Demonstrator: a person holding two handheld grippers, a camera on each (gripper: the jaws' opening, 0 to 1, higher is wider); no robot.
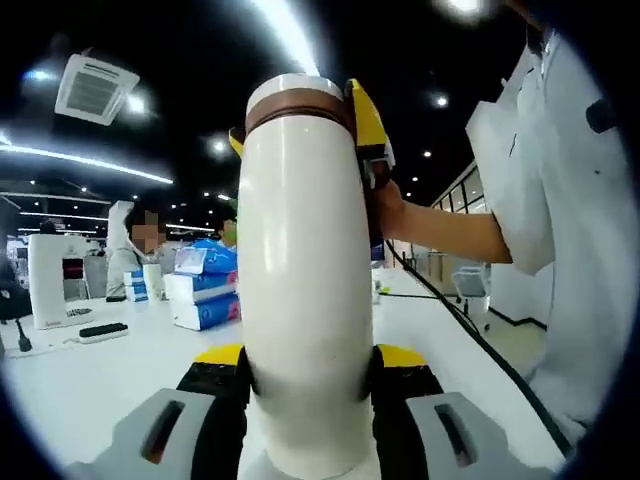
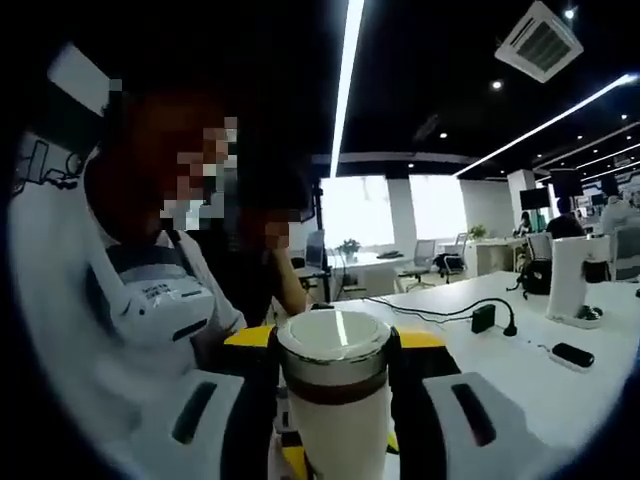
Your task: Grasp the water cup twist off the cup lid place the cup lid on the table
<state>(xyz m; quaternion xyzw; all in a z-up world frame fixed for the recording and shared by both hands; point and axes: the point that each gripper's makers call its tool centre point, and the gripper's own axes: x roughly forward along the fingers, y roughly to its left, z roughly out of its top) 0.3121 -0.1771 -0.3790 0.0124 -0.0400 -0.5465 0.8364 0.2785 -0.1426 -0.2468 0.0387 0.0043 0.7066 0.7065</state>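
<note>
A tall white water cup (image 1: pixel 305 280) stands upright, its body clamped between the yellow-and-black jaws of my left gripper (image 1: pixel 310 372), which is shut on it. Its lid (image 1: pixel 297 100), white with a brown band, is still on top of the cup. My right gripper (image 1: pixel 305 125) comes in from the right, its yellow jaws closed around the lid. In the right gripper view the shiny lid (image 2: pixel 333 345) sits between the jaws of my right gripper (image 2: pixel 333 352), with the white cup body (image 2: pixel 345 440) below it.
A white table (image 1: pixel 90 380) lies under the cup. Blue-and-white tissue packs (image 1: pixel 205 290) sit at the back left near a seated person. A person's arm and white clothes (image 1: pixel 560 220) fill the right. A black cable with an adapter (image 2: pixel 485 318) and a white stand (image 2: pixel 570 280) lie on the table.
</note>
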